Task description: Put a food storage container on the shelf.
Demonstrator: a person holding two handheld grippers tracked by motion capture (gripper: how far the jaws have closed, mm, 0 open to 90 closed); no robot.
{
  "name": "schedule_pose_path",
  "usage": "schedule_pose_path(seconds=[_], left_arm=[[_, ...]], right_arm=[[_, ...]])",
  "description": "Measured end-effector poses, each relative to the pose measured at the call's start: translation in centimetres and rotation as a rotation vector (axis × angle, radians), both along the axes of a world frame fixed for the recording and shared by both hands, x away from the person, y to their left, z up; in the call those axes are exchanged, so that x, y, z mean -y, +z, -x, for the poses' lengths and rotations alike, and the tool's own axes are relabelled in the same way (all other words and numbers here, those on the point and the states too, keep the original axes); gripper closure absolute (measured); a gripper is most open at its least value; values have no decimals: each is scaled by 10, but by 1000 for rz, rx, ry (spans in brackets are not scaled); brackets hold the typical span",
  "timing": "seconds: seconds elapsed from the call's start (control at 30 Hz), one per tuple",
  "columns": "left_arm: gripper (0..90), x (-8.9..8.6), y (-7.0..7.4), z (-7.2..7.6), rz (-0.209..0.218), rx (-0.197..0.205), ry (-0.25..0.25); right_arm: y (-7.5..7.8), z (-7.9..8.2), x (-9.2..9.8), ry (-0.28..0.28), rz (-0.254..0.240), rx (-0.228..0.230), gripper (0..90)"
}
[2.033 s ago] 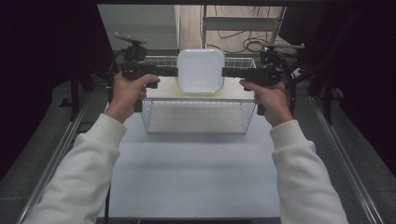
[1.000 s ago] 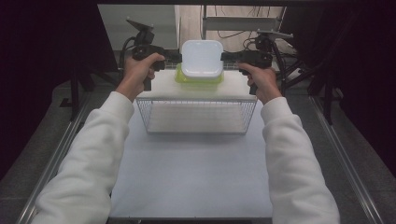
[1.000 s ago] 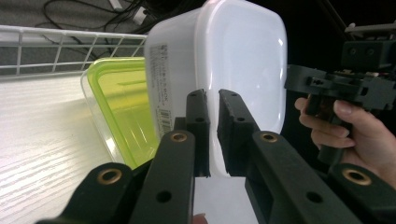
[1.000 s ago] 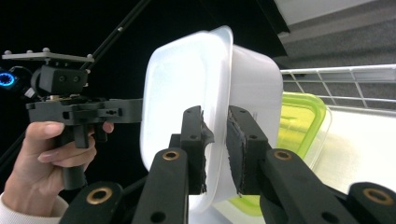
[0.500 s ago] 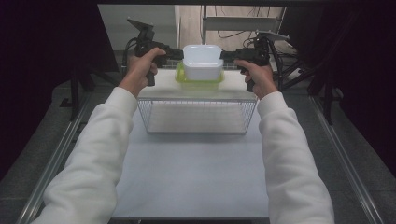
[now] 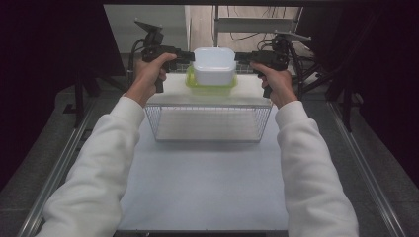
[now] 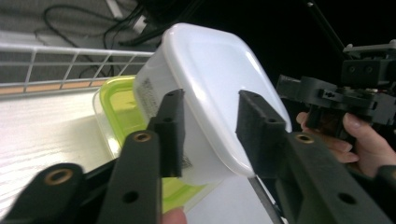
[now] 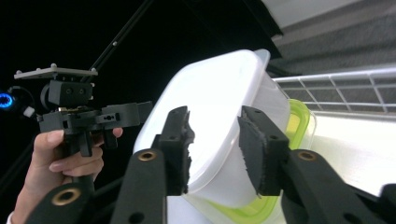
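White plastic container (image 6: 213, 65), rounded-square and smooth, sits upturned on a translucent green lid (image 6: 210, 85) at the worktop's (image 6: 202, 187) far end, behind a wire basket (image 6: 208, 122). Left hand-held gripper (image 6: 187, 55) and right hand-held gripper (image 6: 243, 57) flank it, jaws just opened, released.

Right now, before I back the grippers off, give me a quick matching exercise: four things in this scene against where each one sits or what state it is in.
Things:
1. white container
2. green lid
3. wire basket
4. left gripper

Places or states:
A. on the table nearest the person, nothing in it
B. flat on the pale shelf behind the basket
C. upside down on top of the green piece
D. jaws just opened, astride the container's left edge

Pairs: 1-C, 2-B, 3-A, 4-D
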State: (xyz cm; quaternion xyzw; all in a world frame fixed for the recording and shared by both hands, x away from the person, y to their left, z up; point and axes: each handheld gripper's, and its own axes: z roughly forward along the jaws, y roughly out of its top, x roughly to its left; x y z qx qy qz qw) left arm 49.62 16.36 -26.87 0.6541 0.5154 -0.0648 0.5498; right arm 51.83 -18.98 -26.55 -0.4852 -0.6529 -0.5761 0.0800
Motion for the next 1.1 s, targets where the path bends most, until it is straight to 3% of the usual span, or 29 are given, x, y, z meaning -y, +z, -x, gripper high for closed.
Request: schedule_pose_path(seconds=[0.03, 0.17, 0.23, 0.27, 0.3, 0.4, 0.43, 0.5, 0.77, 0.83, 0.9, 0.93, 0.97, 1.0, 1.1], left_arm=[[557, 0, 1, 7, -22, 23, -9], [507, -4, 2, 20, -40, 57, -6], [461, -7, 2, 29, -44, 72, 3], [447, -9, 1, 40, -62, 87, 4], [431, -9, 1, 40, -62, 87, 4], [413, -13, -3, 58, -80, 113, -6], [398, -13, -6, 68, -104, 122, -14], [391, -14, -9, 75, -114, 130, -19], [326, -17, -28, 119, -140, 166, -38], [325, -18, -34, 130, -158, 182, -46], [322, -19, -44, 144, -173, 197, -57], [318, -20, -54, 154, -184, 205, -56], [317, -20, -54, 154, -184, 205, -56], [317, -21, -60, 160, -186, 204, -59], [309, -22, -81, 177, -199, 193, -66]], right_arm=[[6, 9, 2, 9, 25, 44, 584], [12, 22, 5, 26, 64, 91, 545], [13, 37, 10, 36, 116, 141, 504], [12, 42, 12, 37, 132, 147, 492], [12, 42, 12, 37, 132, 147, 492], [5, 58, 21, 47, 163, 174, 466], [0, 67, 26, 52, 179, 200, 448], [-2, 71, 28, 54, 185, 205, 440], [-28, 111, 56, 45, 219, 233, 398], [-39, 127, 65, 40, 248, 249, 389], [-43, 133, 67, 46, 254, 256, 386], [-56, 146, 70, 55, 264, 268, 376], [-61, 149, 70, 60, 267, 271, 372], [-61, 149, 70, 60, 267, 271, 372], [-81, 165, 74, 66, 279, 272, 355]])
